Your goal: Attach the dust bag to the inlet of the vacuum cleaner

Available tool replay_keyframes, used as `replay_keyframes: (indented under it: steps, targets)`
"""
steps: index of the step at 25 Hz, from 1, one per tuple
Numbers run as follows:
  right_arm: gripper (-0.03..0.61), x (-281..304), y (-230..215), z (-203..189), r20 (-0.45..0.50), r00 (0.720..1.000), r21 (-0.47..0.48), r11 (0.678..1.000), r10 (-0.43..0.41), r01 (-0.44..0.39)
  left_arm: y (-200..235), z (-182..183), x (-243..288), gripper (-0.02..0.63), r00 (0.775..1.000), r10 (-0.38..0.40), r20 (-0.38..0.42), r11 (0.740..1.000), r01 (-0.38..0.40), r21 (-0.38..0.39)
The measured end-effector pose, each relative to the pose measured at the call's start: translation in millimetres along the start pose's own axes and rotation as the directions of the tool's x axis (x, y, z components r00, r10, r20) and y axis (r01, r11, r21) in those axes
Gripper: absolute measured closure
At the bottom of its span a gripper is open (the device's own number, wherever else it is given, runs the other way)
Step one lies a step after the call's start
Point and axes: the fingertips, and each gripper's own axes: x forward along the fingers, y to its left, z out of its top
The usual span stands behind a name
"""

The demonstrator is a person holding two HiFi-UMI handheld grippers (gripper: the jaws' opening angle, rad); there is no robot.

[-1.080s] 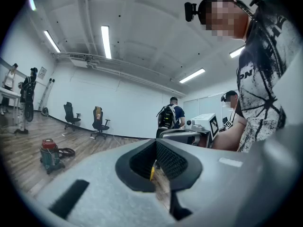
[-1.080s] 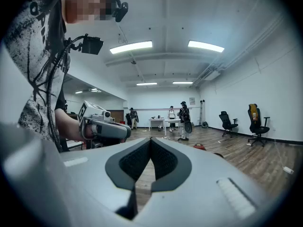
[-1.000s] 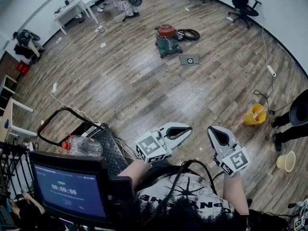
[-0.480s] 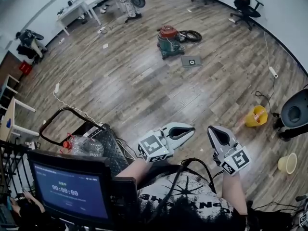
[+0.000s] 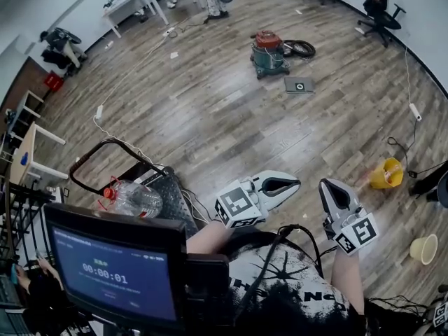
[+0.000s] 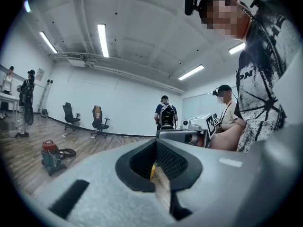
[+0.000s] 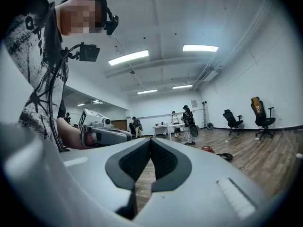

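Observation:
Far off on the wooden floor stands the vacuum cleaner (image 5: 269, 53), teal with a red lid, its black hose (image 5: 299, 47) coiled beside it. A flat grey dust bag (image 5: 299, 85) lies on the floor just in front of it. My left gripper (image 5: 297, 183) and right gripper (image 5: 327, 185) are held close to my body, far from both, shut with nothing between the jaws. In the left gripper view the vacuum cleaner (image 6: 51, 156) is small at the lower left beyond the left gripper (image 6: 155, 143). In the right gripper view the vacuum cleaner (image 7: 208, 149) is small past the right gripper (image 7: 150, 141).
A monitor (image 5: 115, 271) and a cart with a water bottle (image 5: 133, 198) stand at my left. A yellow bucket (image 5: 386, 173) and a beige bucket (image 5: 423, 248) sit at the right. Cables, a power strip (image 5: 415, 110), office chairs (image 5: 380, 9), tables and several people ring the room.
The head view has swung, so the vacuum cleaner and dust bag sit further right and lower in the frame. Both grippers stay shut near my body. The monitor's timer has started counting.

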Motion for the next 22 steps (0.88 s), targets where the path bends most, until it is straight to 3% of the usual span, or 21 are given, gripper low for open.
replay_keyframes:
  steps: [11,22]
  targets:
    - [0.572,3,12,-6,-0.032,0.999,-0.01,1.0,0.024,-0.024,-9,-5,2,0.612,1.0,-0.008,-0.012,1.0,0.008,0.001]
    - [0.572,-9,4,-2,-0.033,0.999,-0.022,1.0,-0.016,0.016,-8,0,4,0.612,1.0,-0.014,-0.004,1.0,0.014,-0.001]
